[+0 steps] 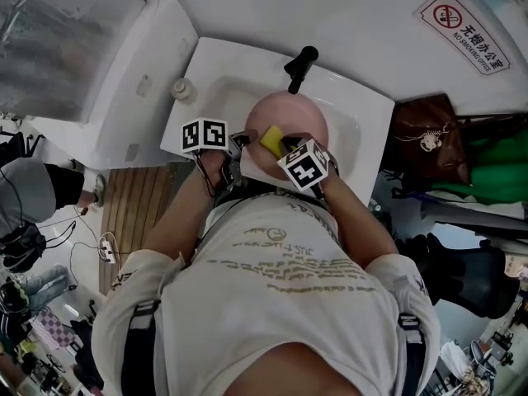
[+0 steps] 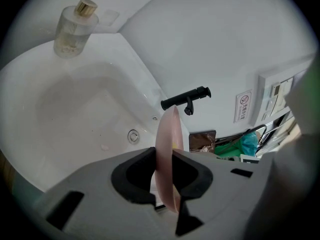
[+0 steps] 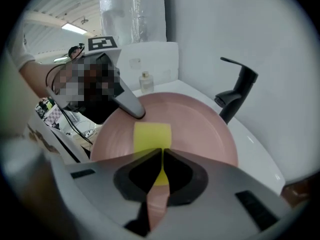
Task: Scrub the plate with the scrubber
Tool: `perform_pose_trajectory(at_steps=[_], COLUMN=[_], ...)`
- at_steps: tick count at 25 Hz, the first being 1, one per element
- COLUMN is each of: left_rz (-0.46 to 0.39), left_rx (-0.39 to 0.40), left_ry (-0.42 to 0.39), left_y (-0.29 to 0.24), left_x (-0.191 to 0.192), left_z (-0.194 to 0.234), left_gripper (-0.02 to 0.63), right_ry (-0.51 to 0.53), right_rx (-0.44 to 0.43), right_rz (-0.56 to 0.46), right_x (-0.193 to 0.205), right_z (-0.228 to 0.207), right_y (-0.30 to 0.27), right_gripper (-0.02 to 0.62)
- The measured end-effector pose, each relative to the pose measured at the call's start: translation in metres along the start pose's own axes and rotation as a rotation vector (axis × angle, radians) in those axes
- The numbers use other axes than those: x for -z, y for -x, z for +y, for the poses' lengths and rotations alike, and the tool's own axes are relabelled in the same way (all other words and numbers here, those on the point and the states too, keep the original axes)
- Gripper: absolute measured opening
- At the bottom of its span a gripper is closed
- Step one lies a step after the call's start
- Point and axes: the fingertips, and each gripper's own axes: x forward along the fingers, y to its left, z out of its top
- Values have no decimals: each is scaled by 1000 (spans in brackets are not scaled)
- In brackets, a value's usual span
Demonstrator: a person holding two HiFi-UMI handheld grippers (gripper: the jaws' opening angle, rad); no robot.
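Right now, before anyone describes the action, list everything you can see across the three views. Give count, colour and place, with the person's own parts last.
Round plate: one, pink, held over the sink.
Scrubber pad: one, yellow, against the plate's face.
Ceramic sink: one, white, below the plate.
Tap: one, black, at the sink's back rim.
Gold-capped bottle: one, clear, on the sink's left rim.
No-smoking sign: one, white and red, on the wall.
Brown bag: one, right of the sink.
Green bag: one, beside the brown bag.
Slatted wooden mat: one, brown, on the floor at left.
Left gripper: one, grey, shut on the plate's rim.
Right gripper: one, grey, shut on the scrubber pad.
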Motion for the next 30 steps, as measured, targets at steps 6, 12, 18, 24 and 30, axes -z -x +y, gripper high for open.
perform_pose_trajectory(at_steps=[6,12,18,24,30], left_rz=[51,82,62,34,-9], left_rx=[25,44,46,47,20], left_ry=[-20,-45,-44,-15,8], left_y=[-4,-2,6,10,13], left_x=[18,27,23,17,3], left_z=[-7,-14,-10,-8,-2], left_gripper=[66,66,69,71,72], right_ry=[19,82,41,-14,-98], right_rx=[92,152,190,243,231], right_rz=[-12,-52,-38,-2,40], right_x=[-9,-27,-21,0,26], right_z=[-21,-30,-52,-81,-87], right_y=[-1,-2,-4,-1,-2], right_gripper=[37,37,36,37,37])
